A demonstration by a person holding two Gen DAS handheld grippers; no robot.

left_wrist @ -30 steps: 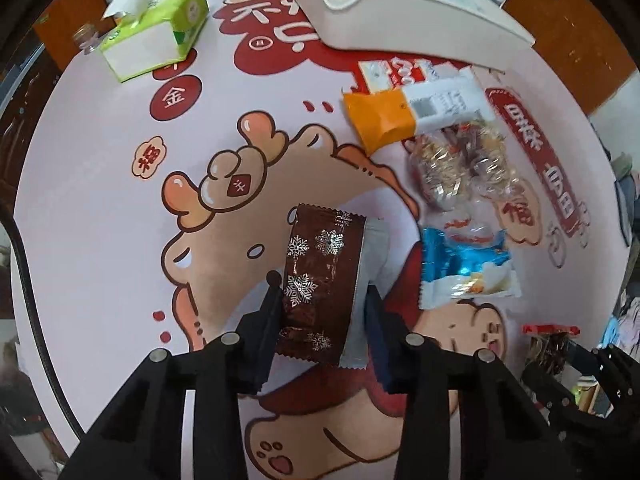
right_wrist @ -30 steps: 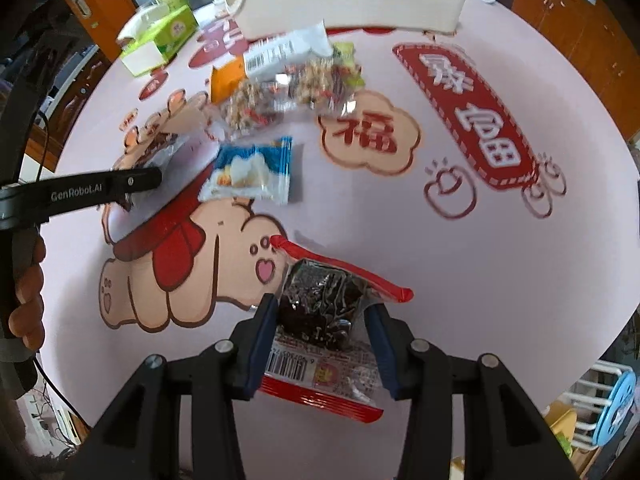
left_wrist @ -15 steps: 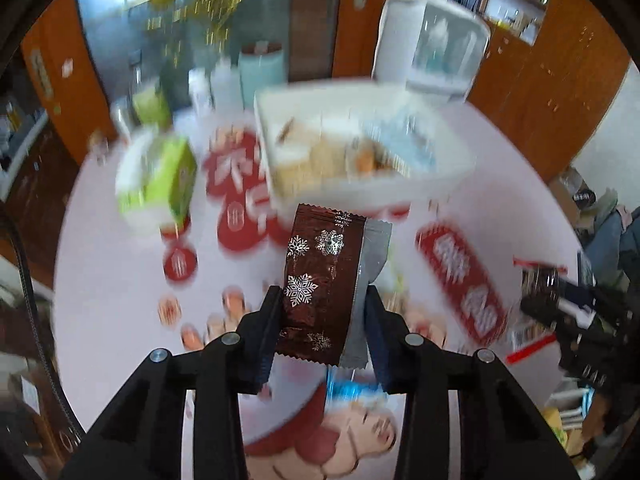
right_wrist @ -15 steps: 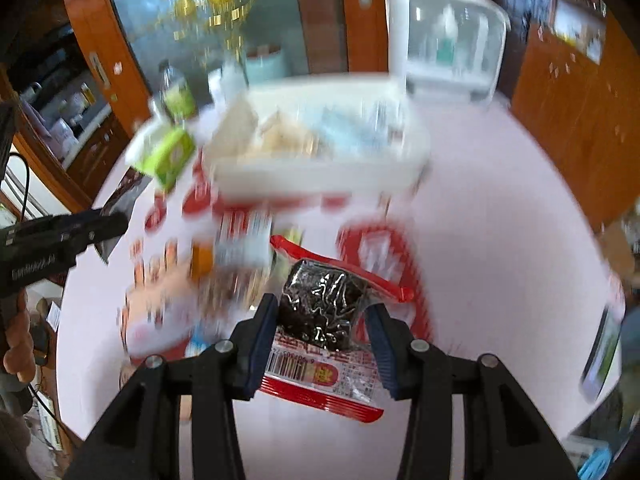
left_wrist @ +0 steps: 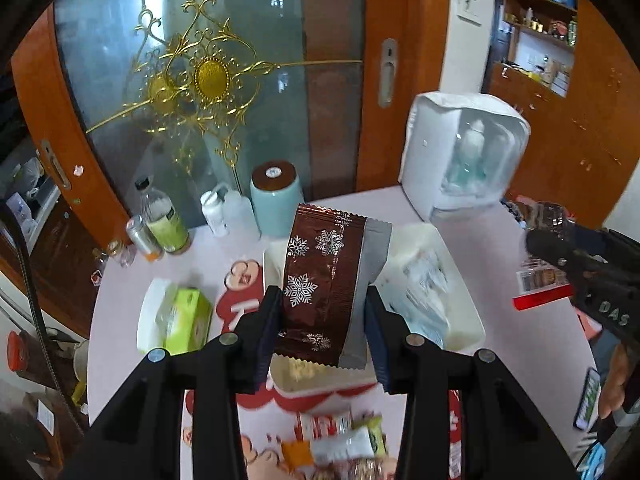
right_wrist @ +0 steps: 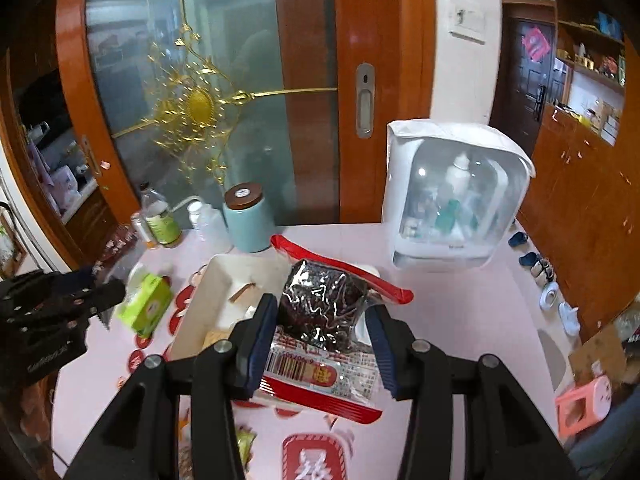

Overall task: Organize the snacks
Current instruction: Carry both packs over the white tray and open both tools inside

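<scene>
Behind the pink table (left_wrist: pixel 120 320) stands a glass door with gold curls. Both grippers are lifted up high now, not low over the table like a second ago. The left gripper (left_wrist: pixel 323 324) squeezes a brown snowflake packet (left_wrist: pixel 320 284) between its fingers. The right gripper (right_wrist: pixel 322 334) squeezes a red snack bag (right_wrist: pixel 324 344). Past the fingers of both sits the white bin (right_wrist: pixel 208 292).

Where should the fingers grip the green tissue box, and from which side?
Judging by shape: take the green tissue box across its two long side walls, coming down from above. It lies flat on the table, tissue poking from the top slot, so clamp near one end, clear of the tissue. Both grippers currently hold snacks.
</scene>
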